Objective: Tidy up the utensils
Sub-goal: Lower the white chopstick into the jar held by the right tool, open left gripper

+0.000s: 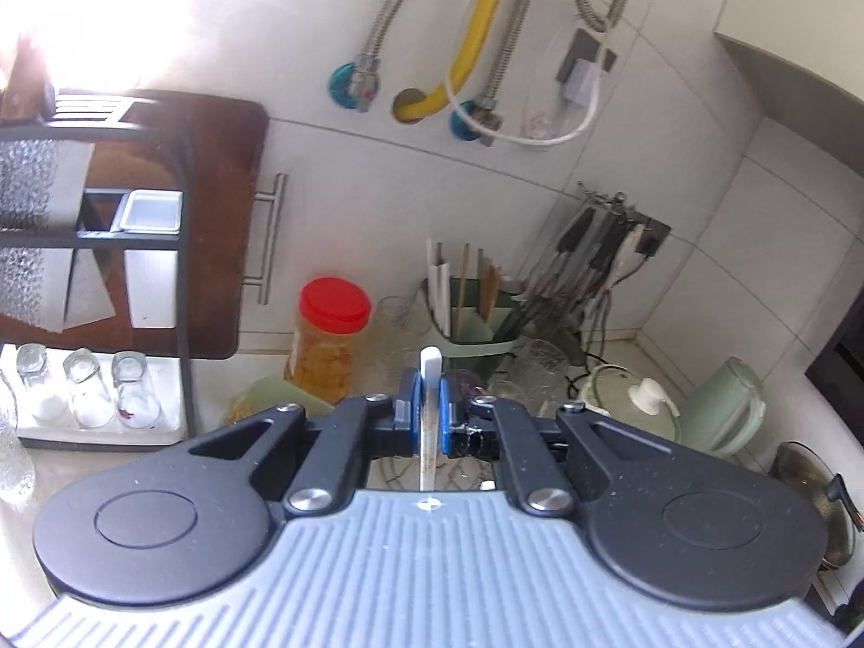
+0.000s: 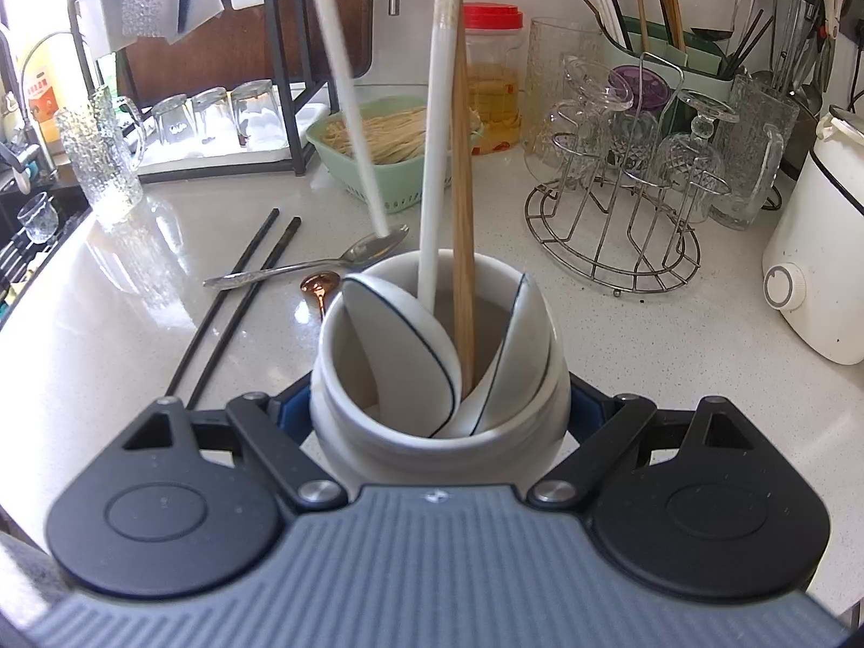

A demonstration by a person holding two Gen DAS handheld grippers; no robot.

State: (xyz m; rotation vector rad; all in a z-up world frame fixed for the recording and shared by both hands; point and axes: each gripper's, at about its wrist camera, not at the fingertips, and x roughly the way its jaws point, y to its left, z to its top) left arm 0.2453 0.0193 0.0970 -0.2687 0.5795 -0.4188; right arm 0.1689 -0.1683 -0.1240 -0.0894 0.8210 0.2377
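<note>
Hand-held gripper on our right (image 2: 440,410) clamps the white holder (image 2: 440,378), already stocked with chopsticks and spoons, while our left hand-held gripper (image 1: 430,405) pinches a white chopstick (image 1: 430,378); black chopsticks (image 2: 232,308) and two spoons (image 2: 302,267) remain on the desk (image 2: 648,351).

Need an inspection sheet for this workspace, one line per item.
Surface: pale speckled countertop, lit, partly bare.
Job's things: white ceramic utensil holder holding a white chopstick, wooden chopsticks and white spoons; two black chopsticks, a silver spoon and a copper spoon on the counter.
Clutter: green basket, red-lidded jar, wire glass rack.
Grippers: left gripper shut on a white chopstick; right gripper shut on the holder.
Cables: white cable on the wall.
Surroundings: tiled wall, yellow pipe.
</note>
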